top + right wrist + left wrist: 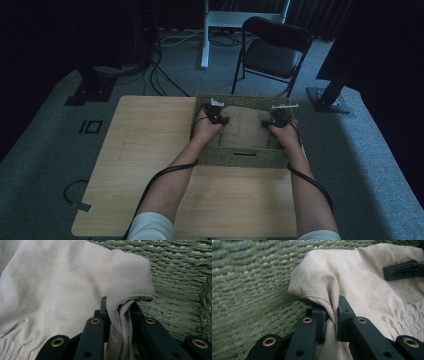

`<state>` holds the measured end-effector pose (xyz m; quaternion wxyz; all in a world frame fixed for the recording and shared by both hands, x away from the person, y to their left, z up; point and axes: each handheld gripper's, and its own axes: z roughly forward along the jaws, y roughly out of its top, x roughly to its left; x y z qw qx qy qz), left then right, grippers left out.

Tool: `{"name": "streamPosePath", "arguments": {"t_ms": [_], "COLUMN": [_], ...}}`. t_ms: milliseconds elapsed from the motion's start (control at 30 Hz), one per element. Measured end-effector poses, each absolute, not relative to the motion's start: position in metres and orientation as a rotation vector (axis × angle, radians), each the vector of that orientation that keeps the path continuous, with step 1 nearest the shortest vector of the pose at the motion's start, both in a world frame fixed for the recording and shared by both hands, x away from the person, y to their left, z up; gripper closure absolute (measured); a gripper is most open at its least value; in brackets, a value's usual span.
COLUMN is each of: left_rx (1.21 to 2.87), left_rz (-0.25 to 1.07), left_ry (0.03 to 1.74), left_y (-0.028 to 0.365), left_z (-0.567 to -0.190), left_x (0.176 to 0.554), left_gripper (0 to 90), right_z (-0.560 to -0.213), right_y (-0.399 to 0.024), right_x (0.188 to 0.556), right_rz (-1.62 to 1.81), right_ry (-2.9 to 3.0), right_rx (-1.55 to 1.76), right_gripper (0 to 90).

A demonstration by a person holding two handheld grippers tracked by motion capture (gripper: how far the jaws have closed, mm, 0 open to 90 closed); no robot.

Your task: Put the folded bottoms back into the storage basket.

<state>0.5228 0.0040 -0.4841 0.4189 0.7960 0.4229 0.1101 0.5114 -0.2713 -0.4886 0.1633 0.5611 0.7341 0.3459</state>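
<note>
While both forearms are stretched over the table (150, 150), a beige garment (243, 129) is held inside a green woven basket (240, 158).

Item 1, left tool (332, 315): jaws are pressed together on a stitched hem fold of the garment (367, 285); the cloth is pinched between the pads and rises just above them. The basket wall (249, 290) is seen just beside this tool, on its left. An elastic gathered band of the garment is seen to its lower right. In the high view this tool (216, 118) is found at the basket's left inner side.

Item 2, right tool (120, 312): jaws are pressed together on a seamed corner of the garment (62, 282), which is draped over the pads. The basket wall (180, 277) is seen just beside it, on its right. In the high view this tool (276, 120) is found at the basket's right inner side.

Item 3, garment: it is spread between the two tools within the basket.

Item 4, chair (272, 50): it is placed beyond the tools, past the table.
</note>
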Motion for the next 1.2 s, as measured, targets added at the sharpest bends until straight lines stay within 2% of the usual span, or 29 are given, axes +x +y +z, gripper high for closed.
{"name": "streamPosePath", "arguments": {"t_ms": [233, 467, 533, 567, 600, 633, 700, 767, 800, 833, 1067, 1200], "left_rx": [2.023, 2.085, 2.089, 2.083, 2.083, 2.081, 2.077, 2.064, 2.061, 2.076, 2.08, 2.06], "left_rz": [0.306, 0.332, 0.33, 0.309, 0.309, 0.296, 0.295, 0.291, 0.293, 0.295, 0.307, 0.315], "left_ry": [1.079, 1.067, 1.078, 1.084, 1.084, 1.092, 1.115, 1.133, 1.141, 1.143, 1.117, 1.118], "left_y": [0.001, 0.001, 0.001, 0.001, 0.001, 0.0, -0.002, -0.002, -0.002, -0.001, -0.001, 0.005], "left_z": [-0.496, -0.502, -0.504, -0.508, -0.508, -0.509, -0.508, -0.507, -0.505, -0.502, -0.484, -0.475], "left_x": [0.528, 0.532, 0.533, 0.534, 0.534, 0.535, 0.535, 0.534, 0.534, 0.533, 0.528, 0.524], "left_gripper": [78.7, 74.1, 68.8, 56.7, 49.2, 49.2, 37.1, 28.7, 28.7, 23.8, 22.7, 19.4], "right_z": [-0.496, -0.503, -0.504, -0.506, -0.506, -0.506, -0.504, -0.502, -0.502, -0.5, -0.488, -0.481], "right_y": [-0.266, -0.265, -0.266, -0.267, -0.267, -0.267, -0.267, -0.267, -0.267, -0.268, -0.265, -0.264], "right_x": [0.518, 0.523, 0.524, 0.524, 0.525, 0.525, 0.526, 0.526, 0.526, 0.525, 0.521, 0.519], "right_rz": [0.903, 0.821, 0.808, 0.814, 0.817, 0.817, 0.871, 0.883, 0.883, 0.888, 0.924, 0.915], "right_ry": [2.117, 2.119, 2.123, 2.116, 2.109, 2.109, 2.078, 2.068, 2.068, 2.072, 2.03, 2.014], "right_rx": [1.632, 1.662, 1.669, 1.682, 1.666, 1.666, 1.663, 1.653, 1.653, 1.645, 1.605, 1.579], "right_gripper": [78.2, 67.8, 58.4, 51.5, 45.3, 45.3, 30.8, 22.7, 22.7, 21.0, 14.0, 14.1]}}
